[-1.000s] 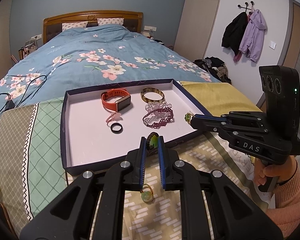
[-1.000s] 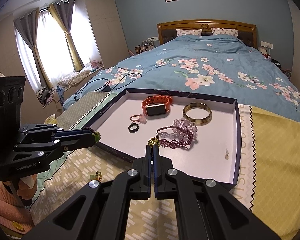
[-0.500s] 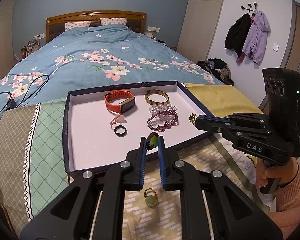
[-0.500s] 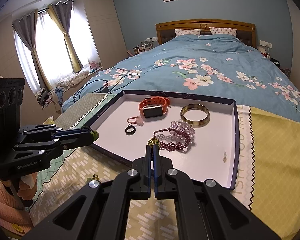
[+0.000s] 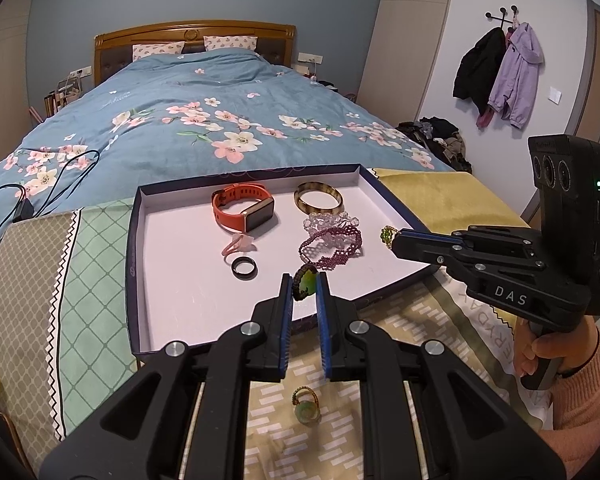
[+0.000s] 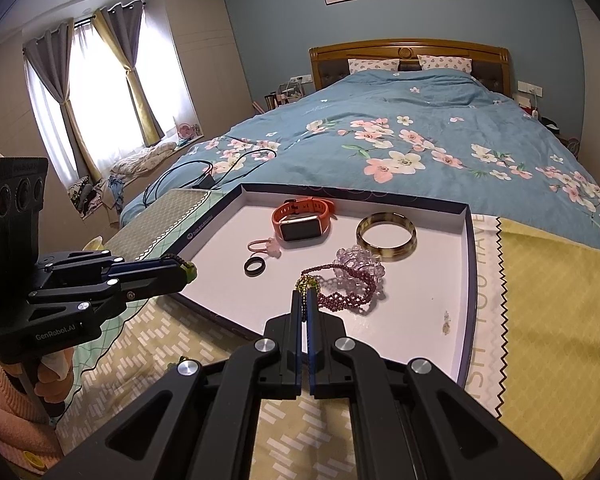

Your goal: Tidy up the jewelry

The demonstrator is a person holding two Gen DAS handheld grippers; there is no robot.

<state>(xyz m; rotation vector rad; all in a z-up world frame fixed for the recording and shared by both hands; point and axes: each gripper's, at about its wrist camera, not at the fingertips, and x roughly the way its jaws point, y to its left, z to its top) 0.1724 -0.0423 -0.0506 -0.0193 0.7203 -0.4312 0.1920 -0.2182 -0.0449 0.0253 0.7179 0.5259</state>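
**Two small pieces held above the tray, ready to be set down**

A green stone ring with a dark braided band (image 5: 305,282) is seen just below the middle of the left wrist view, pinched between the blue-padded fingers of the left gripper (image 5: 304,286), whose jaws are narrowed to the ring's width. It appears over the near edge of the tray (image 5: 134,248), a shallow dark-walled box lid with a pale floor that fills the centre of the frame. In the right wrist view, a small green-and-gold beaded piece (image 6: 307,282) is nipped at the tips of the right gripper (image 6: 305,294), its jaws almost fully closed, in front of the purple beaded bracelet (image 6: 350,284).

Already lying in the tray are an orange smartwatch (image 5: 242,208), a horn-coloured bangle (image 5: 318,199), a clear bead bracelet (image 5: 330,222), a pink ring (image 5: 240,245) and a black ring (image 5: 244,268). A second green ring (image 5: 306,404) lies on the patterned cloth (image 5: 400,320) at the lower middle of the left view, outside the tray.

The step in hand is judged to be placement. It would be done well if each piece were lowered over a bare patch of tray floor, the green ring beside the other rings at centre left, and released low so nothing rolls or tangles with the bracelets. The ring on the cloth remains to be collected.
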